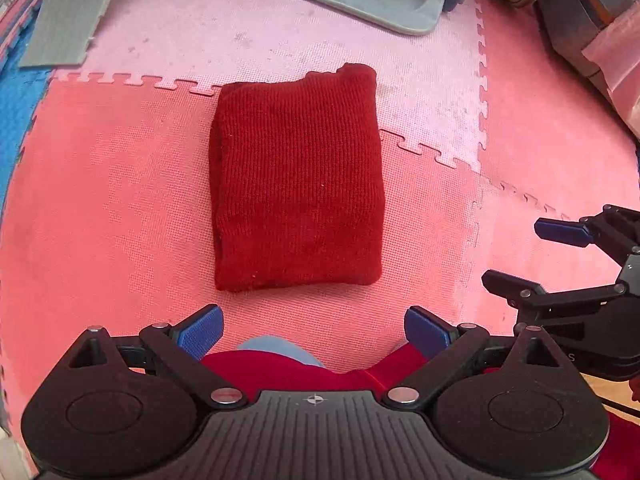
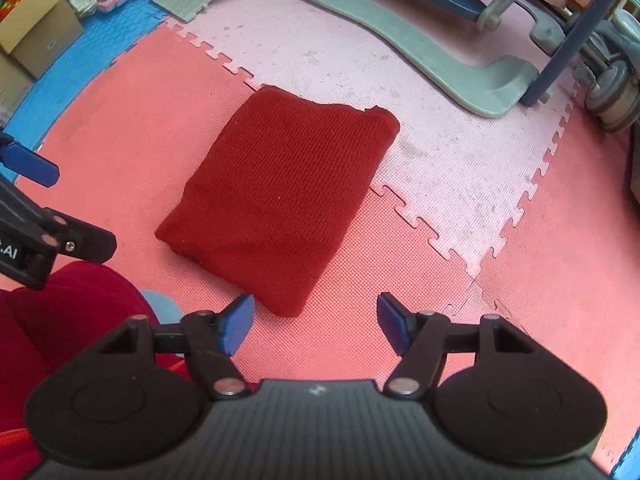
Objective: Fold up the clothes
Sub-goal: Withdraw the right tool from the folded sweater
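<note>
A dark red knitted garment (image 1: 296, 184) (image 2: 280, 196) lies folded into a compact rectangle on the red and pink foam floor mat (image 1: 120, 200) (image 2: 520, 280). Both grippers hang above it, pointing down, on its near side. My left gripper (image 1: 314, 320) (image 2: 68, 204) is open, its blue pads wide apart with nothing between them. My right gripper (image 2: 315, 312) (image 1: 532, 256) is also open and empty, just off the near corner of the garment. Neither touches the cloth. A person's red clothing (image 1: 280, 372) (image 2: 60, 320) shows under the grippers.
A grey curved stand base (image 1: 360, 0) (image 2: 420, 52) lies beyond the garment, with castor wheels (image 2: 612, 96) to the right. A loose grey mat piece (image 1: 68, 12), blue mat tiles (image 2: 80, 60) and a cardboard box (image 2: 36, 36) sit at the far left.
</note>
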The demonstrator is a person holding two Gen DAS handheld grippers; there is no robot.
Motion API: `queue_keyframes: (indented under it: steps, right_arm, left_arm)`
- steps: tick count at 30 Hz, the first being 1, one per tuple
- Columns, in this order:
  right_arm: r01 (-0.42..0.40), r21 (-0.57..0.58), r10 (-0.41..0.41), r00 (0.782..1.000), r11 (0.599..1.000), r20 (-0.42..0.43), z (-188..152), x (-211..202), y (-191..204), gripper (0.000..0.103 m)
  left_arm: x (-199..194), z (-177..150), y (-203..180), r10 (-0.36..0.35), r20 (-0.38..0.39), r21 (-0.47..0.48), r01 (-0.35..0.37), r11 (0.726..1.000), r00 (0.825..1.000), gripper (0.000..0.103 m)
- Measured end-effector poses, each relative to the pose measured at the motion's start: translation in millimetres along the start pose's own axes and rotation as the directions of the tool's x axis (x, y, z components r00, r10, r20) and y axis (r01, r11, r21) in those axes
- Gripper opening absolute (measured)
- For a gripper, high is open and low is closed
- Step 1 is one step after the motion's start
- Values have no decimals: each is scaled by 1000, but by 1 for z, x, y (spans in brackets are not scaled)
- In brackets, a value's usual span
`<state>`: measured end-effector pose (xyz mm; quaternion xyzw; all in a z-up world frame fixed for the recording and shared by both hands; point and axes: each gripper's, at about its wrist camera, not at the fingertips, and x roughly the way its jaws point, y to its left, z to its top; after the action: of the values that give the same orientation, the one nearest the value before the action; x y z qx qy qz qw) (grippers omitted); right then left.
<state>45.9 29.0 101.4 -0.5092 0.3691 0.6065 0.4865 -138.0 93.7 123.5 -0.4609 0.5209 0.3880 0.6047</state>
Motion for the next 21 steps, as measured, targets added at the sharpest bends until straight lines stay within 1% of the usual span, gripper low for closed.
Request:
queue_keyframes:
  steps: [1, 3, 5, 7, 10, 13, 16, 18, 21]
  right_arm:
    - [-6, -24, 6, 1000, 1000, -3, -5, -2, -3, 68]
    - [-21, -54, 20, 1000, 998, -16, -12, -6, -10, 68]
    - [-43, -63, 41, 999, 997, -19, -15, -10, -15, 68]
    - [-45, -82, 45, 999, 996, -6, -17, -14, -15, 69]
    - [-53, -90, 53, 999, 995, 7, -17, -15, -13, 71]
    - [-64, -94, 65, 998, 994, 14, -15, -16, -10, 71]
    - [-58, -114, 61, 998, 992, 21, -14, -16, -5, 71]
    - [-53, -93, 55, 998, 994, 13, -12, -14, -5, 71]
    - [-60, -47, 60, 998, 997, 7, -10, -12, -5, 71]
  left_arm:
    - [3, -6, -7, -4, -3, -22, 4, 1000, 1000, 98]
    - [8, -15, -19, 14, -25, -47, -16, 999, 1000, 98]
    - [7, -26, -30, 4, -32, -53, -5, 999, 999, 98]
    - [5, -35, -40, -8, -35, -57, 6, 998, 999, 98]
    - [0, -43, -46, 10, -37, -64, -12, 998, 999, 98]
    - [-6, -44, -45, 19, -24, -58, -20, 998, 1000, 98]
    - [-8, -36, -38, 28, -13, -49, -28, 998, 1000, 98]
    - [-9, -31, -33, 29, -10, -44, -29, 999, 1000, 98]
    - [-10, -23, -25, 43, -4, -13, -43, 999, 999, 98]
